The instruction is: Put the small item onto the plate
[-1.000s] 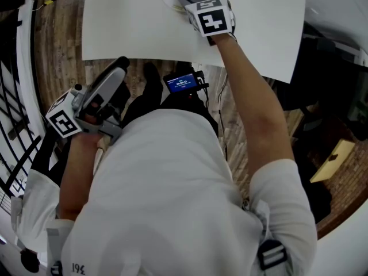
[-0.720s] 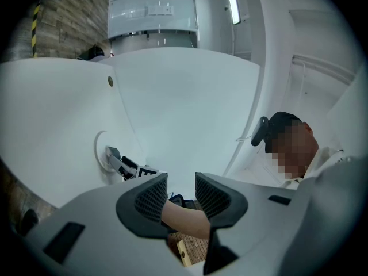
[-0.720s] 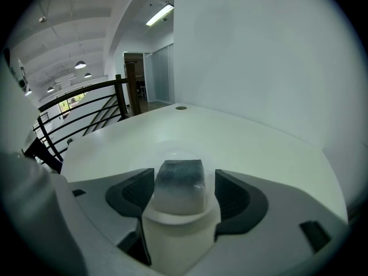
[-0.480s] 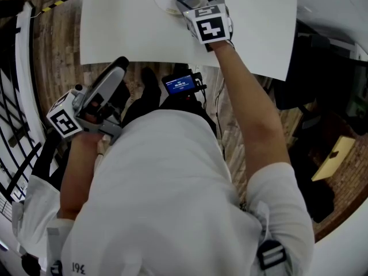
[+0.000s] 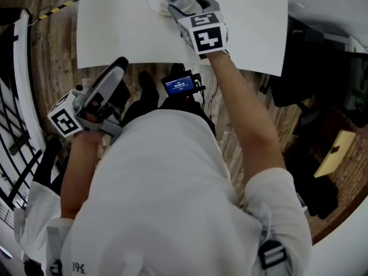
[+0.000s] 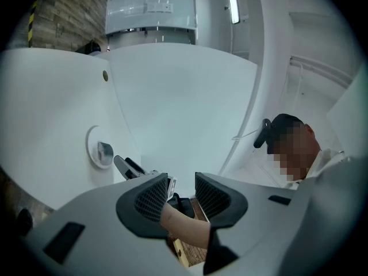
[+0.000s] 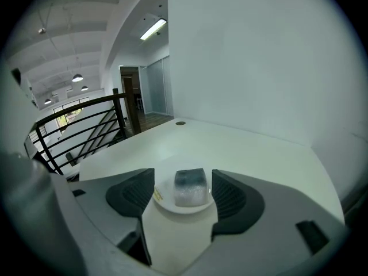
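Hovering right hand-held gripper [image 5: 190, 2], jaws apart astride the small item [image 7: 190, 187] on the plate [image 7: 183, 209], arm [image 5: 247, 125] outstretched.

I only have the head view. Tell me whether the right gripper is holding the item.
Observer: No. In the right gripper view the right gripper has its jaws apart, and the small item lies untouched on the plate between them.
Operator: Now report the left gripper's jaws.
Observer: The left gripper is also open with nothing gripped. Only the person's forearm shows behind its jaws.
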A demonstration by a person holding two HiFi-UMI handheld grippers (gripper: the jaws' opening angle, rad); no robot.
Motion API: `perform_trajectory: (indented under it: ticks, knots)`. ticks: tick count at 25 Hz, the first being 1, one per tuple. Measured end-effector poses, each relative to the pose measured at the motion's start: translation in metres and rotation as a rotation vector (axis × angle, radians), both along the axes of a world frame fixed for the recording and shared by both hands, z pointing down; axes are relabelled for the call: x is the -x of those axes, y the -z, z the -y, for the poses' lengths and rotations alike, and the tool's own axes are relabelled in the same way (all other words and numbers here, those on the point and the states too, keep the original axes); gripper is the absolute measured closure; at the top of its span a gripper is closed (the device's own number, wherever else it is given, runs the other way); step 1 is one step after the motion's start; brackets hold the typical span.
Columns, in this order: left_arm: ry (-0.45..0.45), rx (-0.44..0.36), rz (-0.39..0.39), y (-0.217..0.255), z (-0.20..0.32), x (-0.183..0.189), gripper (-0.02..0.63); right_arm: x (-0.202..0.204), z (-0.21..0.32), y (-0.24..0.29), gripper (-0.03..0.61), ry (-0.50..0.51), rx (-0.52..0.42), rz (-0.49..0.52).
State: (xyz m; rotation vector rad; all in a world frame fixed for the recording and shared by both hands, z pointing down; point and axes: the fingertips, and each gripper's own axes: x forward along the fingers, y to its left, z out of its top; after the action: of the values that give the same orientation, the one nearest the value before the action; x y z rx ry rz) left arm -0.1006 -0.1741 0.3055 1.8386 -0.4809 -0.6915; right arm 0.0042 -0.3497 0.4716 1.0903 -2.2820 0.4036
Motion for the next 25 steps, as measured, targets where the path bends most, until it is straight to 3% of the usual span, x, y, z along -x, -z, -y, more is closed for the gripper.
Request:
perform_trajectory:
  ticks: [6, 10, 15, 17, 25]
  knots:
    - [-0.007, -0.014, 0.001, 0.003, -0.002, -0.004, 0.480, -0.003, -0.023, 0.036, 0.267, -0.009, -0.010, 0.111]
    - [-0.002, -0.023, -0.005, 0.008, -0.002, -0.006, 0.481, 0.000, -0.045, 0.070, 0.380, -0.001, -0.035, 0.191]
    - [-0.001, -0.039, -0.005, 0.012, -0.004, -0.006, 0.481, -0.002, -0.069, 0.101, 0.567, -0.014, -0.067, 0.213]
    - [-0.001, -0.048, -0.009, 0.016, -0.004, -0.007, 0.481, -0.005, -0.078, 0.113, 0.577, -0.023, -0.061, 0.247]
    - [-0.005, -0.109, -0.031, 0.043, -0.007, -0.010, 0.480, -0.024, -0.099, 0.173, 0.577, -0.128, 0.062, 0.632]
